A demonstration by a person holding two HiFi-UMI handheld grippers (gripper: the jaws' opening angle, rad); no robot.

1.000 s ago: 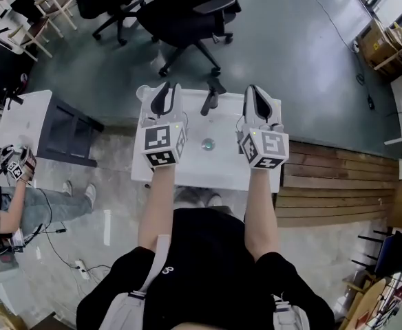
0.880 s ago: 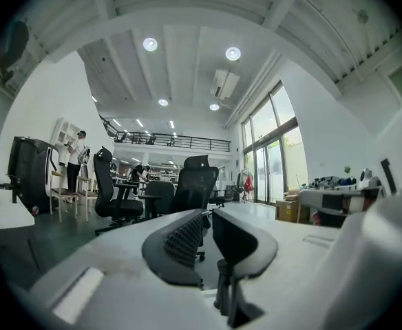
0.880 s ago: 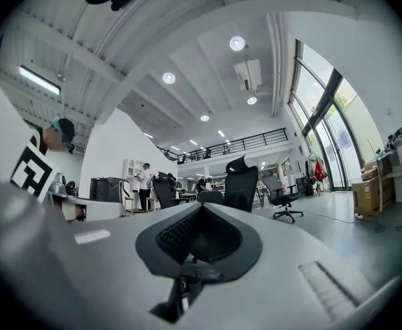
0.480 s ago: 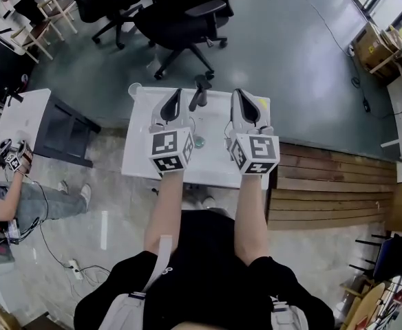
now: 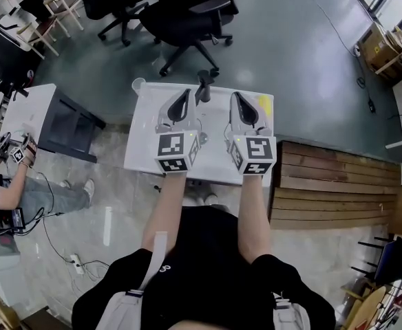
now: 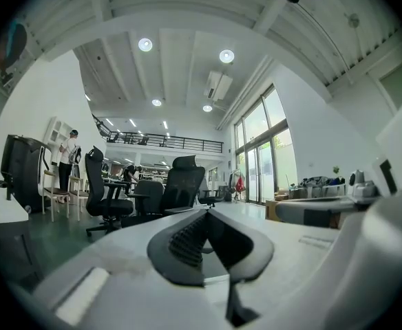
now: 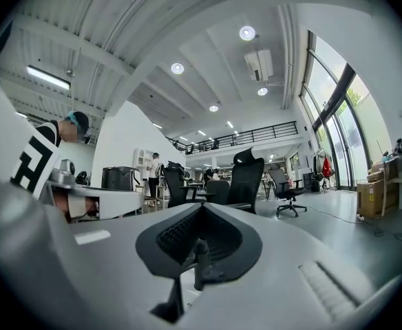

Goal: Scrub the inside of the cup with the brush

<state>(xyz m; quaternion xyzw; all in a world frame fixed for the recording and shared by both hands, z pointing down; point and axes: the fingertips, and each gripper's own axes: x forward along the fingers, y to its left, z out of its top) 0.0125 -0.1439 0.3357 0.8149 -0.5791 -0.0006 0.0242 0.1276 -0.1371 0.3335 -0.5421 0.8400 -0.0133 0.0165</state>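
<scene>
White desk (image 5: 146,150) fills the middle of the head view, and both grippers are held level over it, side by side. The left gripper (image 5: 184,95) and the right gripper (image 5: 235,96) point toward the far edge. There the black brush (image 5: 202,88) stands upright just beyond and between their tips, touching neither. The clear cup (image 5: 138,84) sits at the desk's far left corner, apart from the brush and from both grippers. Black office chairs (image 5: 187,19) stand on the floor beyond.

In the left gripper view the jaws meet tip to tip with nothing between them.

In the right gripper view the jaws are likewise closed and empty. The brush (image 7: 199,253) shows through the gap below their tips, standing further off.
</scene>
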